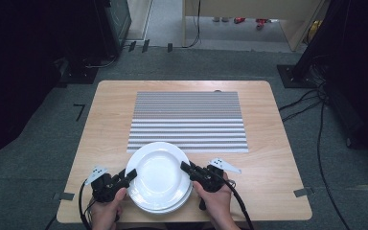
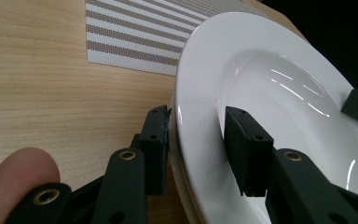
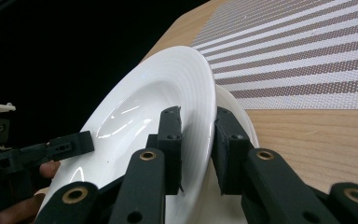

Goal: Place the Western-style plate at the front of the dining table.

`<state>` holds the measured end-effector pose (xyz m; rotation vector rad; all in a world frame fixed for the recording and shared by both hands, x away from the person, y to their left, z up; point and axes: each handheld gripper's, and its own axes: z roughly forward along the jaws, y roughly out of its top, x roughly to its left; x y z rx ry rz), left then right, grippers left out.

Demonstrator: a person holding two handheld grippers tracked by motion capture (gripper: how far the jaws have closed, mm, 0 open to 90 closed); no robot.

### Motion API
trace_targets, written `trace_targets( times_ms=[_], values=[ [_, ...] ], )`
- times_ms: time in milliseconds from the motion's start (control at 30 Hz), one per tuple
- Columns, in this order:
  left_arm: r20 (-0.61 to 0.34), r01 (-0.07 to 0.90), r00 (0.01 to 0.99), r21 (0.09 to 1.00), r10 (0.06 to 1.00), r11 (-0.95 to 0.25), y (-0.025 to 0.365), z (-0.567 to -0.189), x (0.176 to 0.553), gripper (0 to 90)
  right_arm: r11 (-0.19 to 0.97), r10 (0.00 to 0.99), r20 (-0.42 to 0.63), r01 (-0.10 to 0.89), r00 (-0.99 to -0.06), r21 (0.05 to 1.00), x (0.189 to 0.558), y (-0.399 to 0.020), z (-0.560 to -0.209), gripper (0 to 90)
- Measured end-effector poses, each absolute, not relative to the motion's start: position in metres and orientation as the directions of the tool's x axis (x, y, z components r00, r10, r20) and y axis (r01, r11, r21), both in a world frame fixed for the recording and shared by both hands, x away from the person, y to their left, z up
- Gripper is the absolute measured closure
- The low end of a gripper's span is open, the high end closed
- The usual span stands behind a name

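Left gripper (image 1: 131,174), right gripper (image 1: 186,167) pinch top plate (image 1: 158,170) rim, lower middle of frame. Weak pinch: plate could slip, bang plate underneath (image 1: 184,201), chip.

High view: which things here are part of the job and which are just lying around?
In the job: top white plate, second plate beneath it, left gripper, right gripper, both clamped on the top plate's rim.
Lying about: striped placemat, floor cables.
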<state>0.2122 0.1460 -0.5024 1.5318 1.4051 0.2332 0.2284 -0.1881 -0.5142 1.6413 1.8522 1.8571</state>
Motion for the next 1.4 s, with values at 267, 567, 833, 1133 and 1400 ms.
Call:
trace_targets(
  times_ms=[267,567,833,1133,1400],
  values=[
    [-0.461,0.635,0.303,0.75,0.834,0.183,0.147,-0.501,0.211,62.8,-0.288,0.659,0.613,0.608,-0.435,0.74,0.228,-0.187,-0.514,76.6],
    [-0.482,0.628,0.303,0.75,0.822,0.208,0.149,-0.499,0.21,68.3,-0.295,0.654,0.623,0.613,-0.429,0.733,0.228,-0.187,-0.514,76.9],
    [-0.484,0.629,0.306,0.749,0.82,0.207,0.149,-0.499,0.21,68.3,-0.307,0.647,0.637,0.622,-0.419,0.72,0.228,-0.187,-0.515,77.1],
    [-0.495,0.63,0.309,0.746,0.812,0.215,0.151,-0.498,0.21,68.8,-0.319,0.64,0.643,0.616,-0.42,0.72,0.228,-0.187,-0.514,77.9],
    [-0.568,0.613,0.348,0.74,0.745,0.277,0.157,-0.495,0.209,73.8,-0.326,0.641,0.653,0.627,-0.404,0.708,0.227,-0.189,-0.516,76.7]
  ],
)
